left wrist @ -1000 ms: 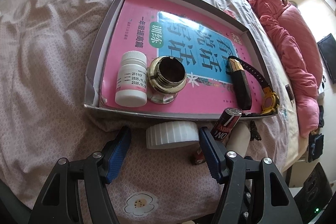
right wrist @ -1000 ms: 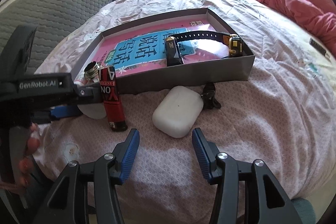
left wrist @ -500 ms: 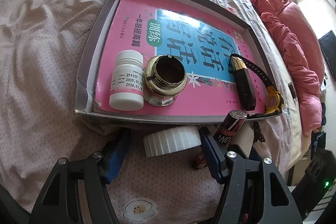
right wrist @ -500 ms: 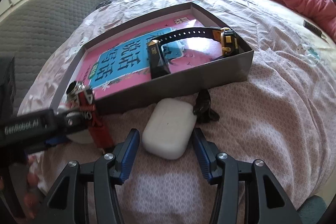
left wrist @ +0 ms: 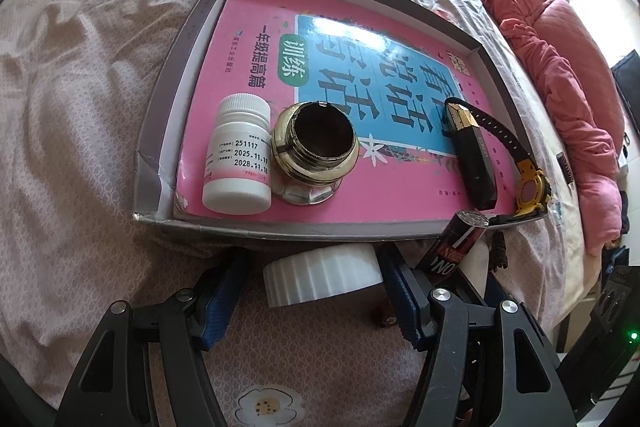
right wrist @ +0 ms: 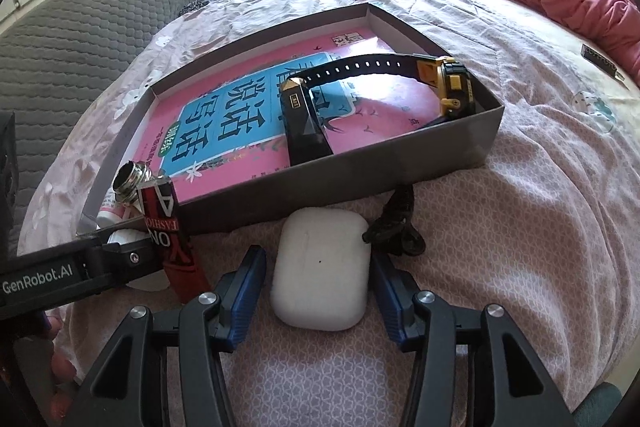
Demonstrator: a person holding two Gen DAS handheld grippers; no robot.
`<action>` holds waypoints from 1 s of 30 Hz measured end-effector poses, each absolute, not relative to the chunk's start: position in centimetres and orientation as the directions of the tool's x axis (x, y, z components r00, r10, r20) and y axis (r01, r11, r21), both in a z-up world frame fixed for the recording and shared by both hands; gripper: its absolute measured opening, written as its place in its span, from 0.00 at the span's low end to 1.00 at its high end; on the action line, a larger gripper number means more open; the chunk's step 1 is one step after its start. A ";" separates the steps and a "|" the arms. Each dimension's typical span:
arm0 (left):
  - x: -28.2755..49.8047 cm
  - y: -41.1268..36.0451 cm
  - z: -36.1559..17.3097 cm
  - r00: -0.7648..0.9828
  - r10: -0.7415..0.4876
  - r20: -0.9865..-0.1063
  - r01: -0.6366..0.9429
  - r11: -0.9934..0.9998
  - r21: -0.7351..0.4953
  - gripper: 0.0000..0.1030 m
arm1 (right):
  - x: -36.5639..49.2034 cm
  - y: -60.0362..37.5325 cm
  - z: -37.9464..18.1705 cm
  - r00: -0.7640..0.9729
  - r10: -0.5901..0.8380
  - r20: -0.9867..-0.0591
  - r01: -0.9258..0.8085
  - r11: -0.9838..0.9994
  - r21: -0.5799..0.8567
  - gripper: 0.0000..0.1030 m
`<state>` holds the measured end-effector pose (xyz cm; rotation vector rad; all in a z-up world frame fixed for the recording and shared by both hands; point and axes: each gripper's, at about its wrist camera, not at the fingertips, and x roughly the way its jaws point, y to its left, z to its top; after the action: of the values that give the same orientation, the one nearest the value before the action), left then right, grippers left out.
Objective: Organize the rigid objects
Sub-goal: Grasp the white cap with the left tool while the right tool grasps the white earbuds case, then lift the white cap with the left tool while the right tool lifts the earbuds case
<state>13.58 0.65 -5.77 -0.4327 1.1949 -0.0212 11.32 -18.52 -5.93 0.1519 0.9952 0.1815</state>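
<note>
Left wrist view had the grey box point(left wrist: 160, 131) sitting on the bed point(left wrist: 80, 107), so I'll place everything off that box. Inside it lay a pink book point(left wrist: 320, 67), and on the book near the box's front wall were a white pill bottle point(left wrist: 238, 155), a brass jar point(left wrist: 314, 153) touching it, a black bar-shaped thing point(left wrist: 474, 163) and a yellow-and-black watch point(left wrist: 530, 187) toward the far corner. Just outside the front wall a ribbed white lid point(left wrist: 322, 279) sat on the bedsheet between the blue pads of the left hand-held gripper point(left wrist: 316, 297), which was spread wide with a clear gap on one side, so released, not gripping. A red-and-black lighter point(left wrist: 456, 247) leaned beside it. Right wrist view showed a white earbud case point(right wrist: 322, 273) also just outside the front wall, a black clip point(right wrist: 394, 227) next to it; the right hand-held gripper point(right wrist: 318, 299) was closing around the case, pads not yet pressing it
</note>
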 end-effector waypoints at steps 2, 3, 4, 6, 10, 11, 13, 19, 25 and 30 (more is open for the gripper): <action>13.7 0.6 -5.8 0.376 -0.238 -0.896 -0.210 0.919 -0.333 0.66 | 11.4 -18.5 -6.0 0.528 0.219 -0.821 -0.091 0.975 0.201 0.45; 13.6 0.6 -5.9 0.376 -0.236 -0.896 -0.209 0.921 -0.330 0.66 | 11.3 -18.5 -6.1 0.527 0.220 -0.821 -0.101 0.975 0.197 0.45; 13.6 0.5 -5.9 0.377 -0.231 -0.897 -0.208 0.922 -0.325 0.66 | 11.3 -18.4 -6.1 0.527 0.219 -0.821 -0.110 0.976 0.190 0.45; 13.7 0.3 -5.9 0.378 -0.225 -0.898 -0.211 0.924 -0.320 0.66 | 11.1 -18.3 -6.0 0.527 0.216 -0.822 -0.120 0.976 0.179 0.45; 13.7 0.4 -5.8 0.381 -0.224 -0.897 -0.212 0.924 -0.320 0.65 | 10.9 -18.2 -5.9 0.524 0.216 -0.824 -0.132 0.976 0.172 0.44; 13.7 0.4 -5.8 0.381 -0.218 -0.898 -0.214 0.925 -0.315 0.62 | 10.7 -18.2 -5.9 0.525 0.217 -0.823 -0.135 0.976 0.172 0.44; 13.5 0.5 -5.8 0.383 -0.212 -0.899 -0.213 0.927 -0.309 0.59 | 10.6 -18.1 -5.9 0.525 0.218 -0.823 -0.142 0.976 0.167 0.44; 12.8 1.2 -5.6 0.398 -0.235 -0.887 -0.216 0.915 -0.339 0.51 | 10.1 -18.2 -5.9 0.520 0.227 -0.823 -0.154 0.973 0.170 0.44; 11.9 1.3 -5.3 0.409 -0.238 -0.881 -0.208 0.915 -0.344 0.51 | 9.3 -18.3 -5.9 0.519 0.232 -0.823 -0.168 0.971 0.169 0.44; 10.8 1.1 -4.8 0.421 -0.224 -0.879 -0.187 0.927 -0.326 0.51 | 9.0 -18.0 -5.8 0.516 0.217 -0.829 -0.182 0.973 0.141 0.43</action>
<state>10.75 1.05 -4.83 -0.4072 1.1449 -0.0238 8.97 -18.00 -5.75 0.0378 1.0009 0.2396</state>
